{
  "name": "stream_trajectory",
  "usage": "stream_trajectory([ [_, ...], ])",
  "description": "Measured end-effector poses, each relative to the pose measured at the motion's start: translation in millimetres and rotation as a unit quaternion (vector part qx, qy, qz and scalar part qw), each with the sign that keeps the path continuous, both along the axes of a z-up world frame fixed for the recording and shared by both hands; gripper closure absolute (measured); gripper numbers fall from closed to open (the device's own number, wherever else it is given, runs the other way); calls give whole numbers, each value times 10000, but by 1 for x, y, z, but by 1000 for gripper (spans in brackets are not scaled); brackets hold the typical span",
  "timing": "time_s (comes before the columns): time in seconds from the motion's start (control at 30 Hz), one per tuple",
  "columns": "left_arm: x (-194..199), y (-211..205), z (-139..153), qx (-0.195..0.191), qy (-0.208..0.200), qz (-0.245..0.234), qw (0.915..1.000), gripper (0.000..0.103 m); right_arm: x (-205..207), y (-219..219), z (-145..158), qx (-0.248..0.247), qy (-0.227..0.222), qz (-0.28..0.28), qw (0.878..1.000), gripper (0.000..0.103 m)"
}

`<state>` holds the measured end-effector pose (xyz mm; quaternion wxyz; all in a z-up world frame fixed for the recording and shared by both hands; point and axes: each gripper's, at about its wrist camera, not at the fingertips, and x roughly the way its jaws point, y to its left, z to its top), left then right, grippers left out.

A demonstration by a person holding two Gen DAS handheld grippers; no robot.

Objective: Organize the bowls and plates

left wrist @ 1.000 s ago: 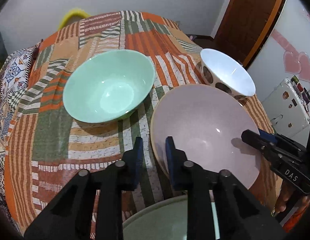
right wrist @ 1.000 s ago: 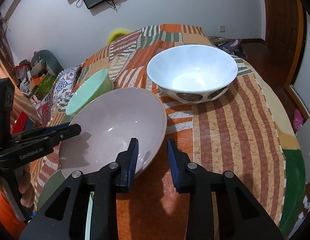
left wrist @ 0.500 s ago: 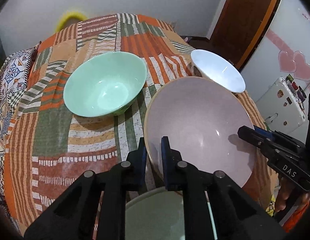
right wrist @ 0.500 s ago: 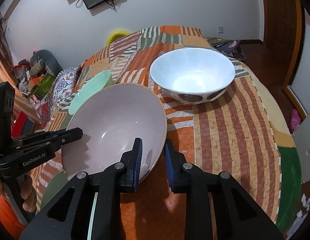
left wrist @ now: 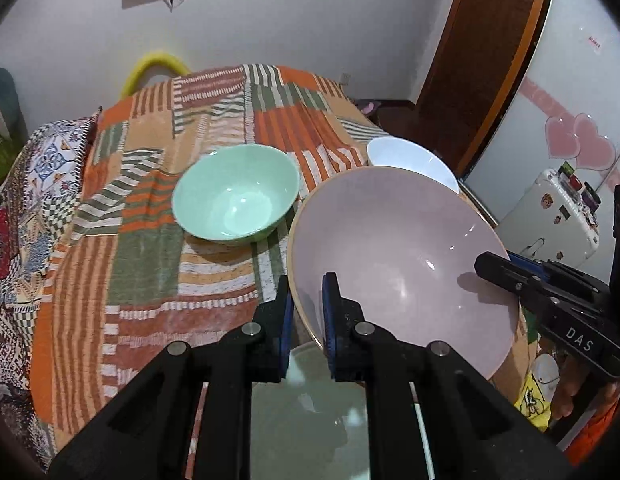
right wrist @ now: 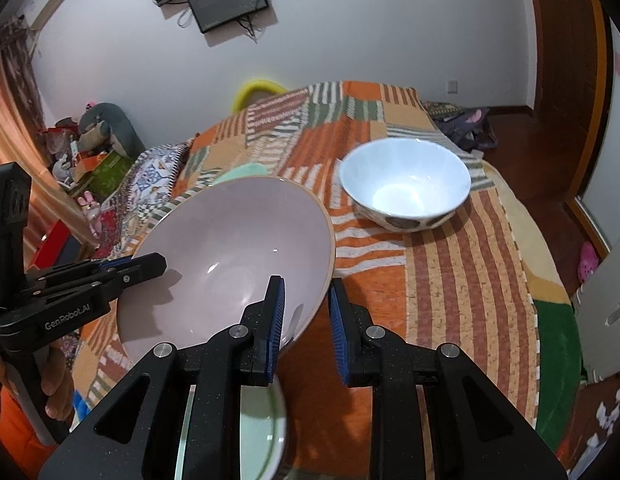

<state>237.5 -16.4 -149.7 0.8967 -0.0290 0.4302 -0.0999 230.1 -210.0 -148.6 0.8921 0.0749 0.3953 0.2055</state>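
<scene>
A large pink bowl (left wrist: 398, 256) (right wrist: 229, 264) hangs tilted above the patchwork tablecloth (left wrist: 149, 272), held from two sides. My left gripper (left wrist: 307, 312) is shut on its near rim, one pad inside and one outside. My right gripper (right wrist: 305, 312) is shut on the opposite rim; it also shows at the right of the left wrist view as the right gripper (left wrist: 506, 272). A mint green bowl (left wrist: 235, 200) and a white bowl (left wrist: 406, 156) (right wrist: 406, 184) stand on the cloth beyond. Under the pink bowl lies a pale green plate (left wrist: 310, 420) (right wrist: 257, 432).
The round table drops off at its edge (right wrist: 550, 320) on the right. A yellow chair back (left wrist: 153, 68) stands behind the table, and a white cabinet (left wrist: 550, 216) and a wooden door (left wrist: 482, 60) to the right. A hand (right wrist: 57, 392) holds the left gripper's handle.
Both grippers closed on the pink bowl's rim and rose with it. The bowl left the cloth and now hangs tilted over the pale green plate.
</scene>
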Motion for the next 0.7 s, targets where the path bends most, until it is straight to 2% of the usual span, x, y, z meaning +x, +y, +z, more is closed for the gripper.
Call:
stream_trajectory([
  [0.27,-39,33,17,-9,-175,295,9994,90,-20,29,16,-20,-243,317,9992,83],
  [0.7,-106,115,39,107,-459,1076,9931,90,-43,104,18,-29,-275,1169,9928,83],
])
